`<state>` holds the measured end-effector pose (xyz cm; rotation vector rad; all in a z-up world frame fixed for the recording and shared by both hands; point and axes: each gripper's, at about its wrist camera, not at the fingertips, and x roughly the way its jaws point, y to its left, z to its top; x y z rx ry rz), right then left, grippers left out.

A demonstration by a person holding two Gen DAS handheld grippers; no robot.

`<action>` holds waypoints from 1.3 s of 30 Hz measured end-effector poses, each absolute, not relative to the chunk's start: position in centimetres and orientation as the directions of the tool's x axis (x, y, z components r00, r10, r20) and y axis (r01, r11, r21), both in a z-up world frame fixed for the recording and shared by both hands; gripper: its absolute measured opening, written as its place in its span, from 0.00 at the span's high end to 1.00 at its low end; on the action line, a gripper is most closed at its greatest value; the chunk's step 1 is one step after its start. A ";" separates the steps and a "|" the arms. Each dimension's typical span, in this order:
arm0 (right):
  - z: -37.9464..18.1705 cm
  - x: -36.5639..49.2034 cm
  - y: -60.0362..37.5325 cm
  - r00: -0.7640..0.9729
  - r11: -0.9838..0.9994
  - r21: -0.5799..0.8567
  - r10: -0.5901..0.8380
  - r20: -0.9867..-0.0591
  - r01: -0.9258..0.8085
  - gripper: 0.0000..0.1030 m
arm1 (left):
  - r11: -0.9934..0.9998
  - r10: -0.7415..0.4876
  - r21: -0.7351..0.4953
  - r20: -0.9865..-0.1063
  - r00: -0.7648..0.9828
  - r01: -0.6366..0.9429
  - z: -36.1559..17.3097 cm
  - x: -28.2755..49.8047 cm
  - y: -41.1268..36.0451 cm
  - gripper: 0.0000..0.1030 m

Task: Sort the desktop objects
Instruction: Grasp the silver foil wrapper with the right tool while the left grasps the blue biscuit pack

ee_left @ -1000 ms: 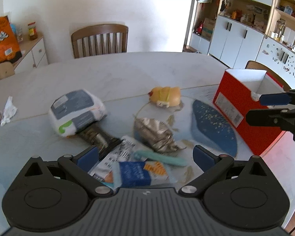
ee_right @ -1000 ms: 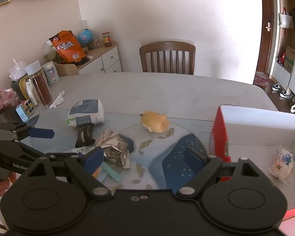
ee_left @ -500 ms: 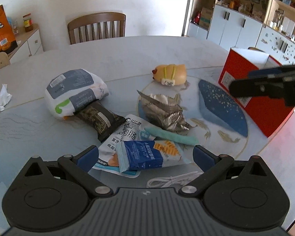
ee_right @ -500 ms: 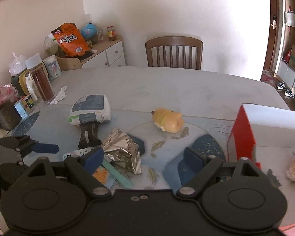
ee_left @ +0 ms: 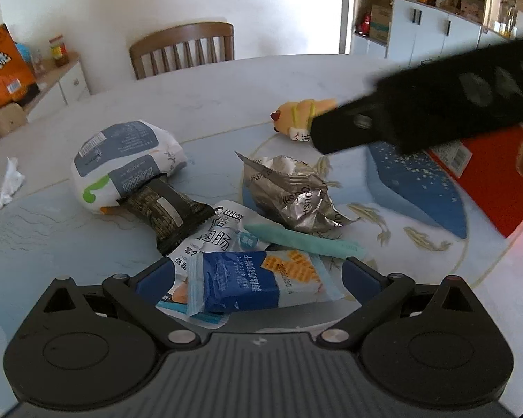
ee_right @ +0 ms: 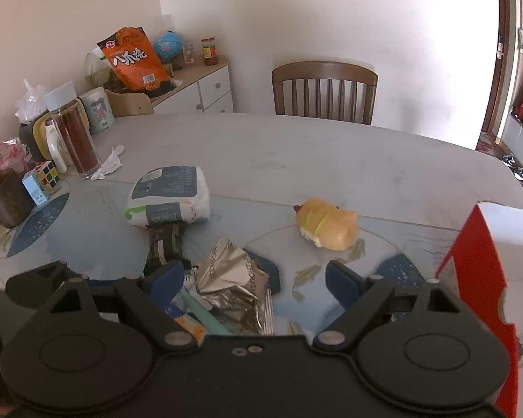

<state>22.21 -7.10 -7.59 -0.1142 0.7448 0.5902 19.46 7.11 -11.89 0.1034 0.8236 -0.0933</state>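
Note:
A heap of snack packets lies on the table. My left gripper (ee_left: 258,275) is open, its jaws on either side of a blue cracker packet (ee_left: 258,280) that lies on a white sausage packet (ee_left: 212,240). A teal stick (ee_left: 303,240), crumpled silver foil bag (ee_left: 293,195), dark bar (ee_left: 165,209) and white tissue pack (ee_left: 122,163) lie beyond. My right gripper (ee_right: 254,280) is open above the foil bag (ee_right: 237,278). A yellow toy (ee_right: 326,224) lies farther back. The right gripper's arm (ee_left: 436,104) crosses the left wrist view.
A red box (ee_right: 477,268) stands at the right, also in the left wrist view (ee_left: 488,181). A jar (ee_right: 75,139), Rubik's cube (ee_right: 47,174), dark cup (ee_right: 7,202) and crumpled tissue (ee_right: 108,163) stand at the table's left. A wooden chair (ee_right: 324,92) is behind.
My left gripper has moved forward and down so its open jaws flank the blue cracker packet. My right gripper has swung left from the red box to above the foil bag.

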 end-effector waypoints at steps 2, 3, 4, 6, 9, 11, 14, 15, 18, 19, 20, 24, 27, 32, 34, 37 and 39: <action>-7.9 22.8 -6.6 0.577 0.832 0.106 0.464 -0.672 -0.545 0.14 | 0.991 -0.032 0.065 -0.737 0.676 0.117 -12.2 19.4 6.9 0.01; -8.1 23.1 -6.4 0.572 0.832 0.107 0.462 -0.678 -0.544 0.14 | 0.991 -0.028 0.066 -0.738 0.674 0.113 -12.3 19.5 6.8 0.01; -8.4 23.4 -6.1 0.567 0.833 0.109 0.459 -0.685 -0.543 0.14 | 0.992 -0.029 0.063 -0.740 0.672 0.112 -12.4 19.5 6.7 0.01; -9.0 24.0 -5.7 0.559 0.837 0.111 0.450 -0.697 -0.537 0.14 | 0.991 -0.028 0.064 -0.743 0.668 0.114 -12.7 19.6 6.5 0.01; -9.8 24.8 -5.1 0.549 0.844 0.116 0.438 -0.712 -0.523 0.14 | 0.991 -0.012 0.080 -0.739 0.674 0.105 -13.0 19.7 6.3 0.01; -10.5 25.3 -4.8 0.540 0.849 0.119 0.429 -0.724 -0.515 0.14 | 0.991 -0.008 0.084 -0.739 0.674 0.104 -13.1 19.8 6.2 0.01; -11.4 25.9 -4.4 0.500 0.838 0.157 0.450 -0.740 -0.522 0.15 | 0.989 -0.001 0.097 -0.739 0.674 0.107 -13.4 19.9 5.9 0.01; -11.5 26.0 -4.3 0.490 0.833 0.166 0.458 -0.742 -0.527 0.15 | 0.989 0.001 0.100 -0.739 0.674 0.108 -13.4 19.9 5.9 0.01; -11.8 26.2 -3.7 0.458 0.821 0.176 0.466 -0.757 -0.544 0.15 | 0.988 0.008 0.108 -0.743 0.670 0.109 -13.7 20.0 5.9 0.01; -12.1 26.3 -3.5 0.439 0.818 0.190 0.470 -0.766 -0.543 0.15 | 0.988 0.010 0.109 -0.744 0.668 0.106 -13.8 20.1 5.9 0.01; -12.2 26.5 -3.4 0.429 0.819 0.199 0.470 -0.771 -0.539 0.15 | 0.989 0.010 0.107 -0.746 0.666 0.104 -13.9 20.1 6.0 0.01; -13.1 26.9 -3.6 0.403 0.828 0.231 0.468 -0.787 -0.510 0.15 | 0.989 0.011 0.107 -0.746 0.666 0.103 -14.1 20.1 6.0 0.01; -13.1 27.0 -3.8 0.406 0.831 0.245 0.475 -0.781 -0.500 0.18 | 0.989 0.008 0.104 -0.745 0.668 0.105 -14.1 20.1 6.0 0.01; -12.8 27.1 -4.0 0.411 0.825 0.246 0.484 -0.772 -0.508 0.26 | 0.989 0.007 0.102 -0.743 0.669 0.103 -14.2 20.0 6.1 0.01; -12.7 27.0 -4.1 0.417 0.826 0.246 0.485 -0.769 -0.507 0.30 | 0.989 0.006 0.103 -0.743 0.669 0.106 -14.2 20.0 6.1 0.01; -12.5 27.0 -4.2 0.426 0.827 0.251 0.490 -0.761 -0.503 0.40 | 0.990 0.005 0.100 -0.742 0.671 0.102 -14.2 19.9 6.2 0.02; -12.3 27.0 -4.3 0.438 0.833 0.244 0.483 -0.758 -0.496 0.53 | 0.991 0.006 0.095 -0.739 0.674 0.096 -14.1 19.8 6.4 0.04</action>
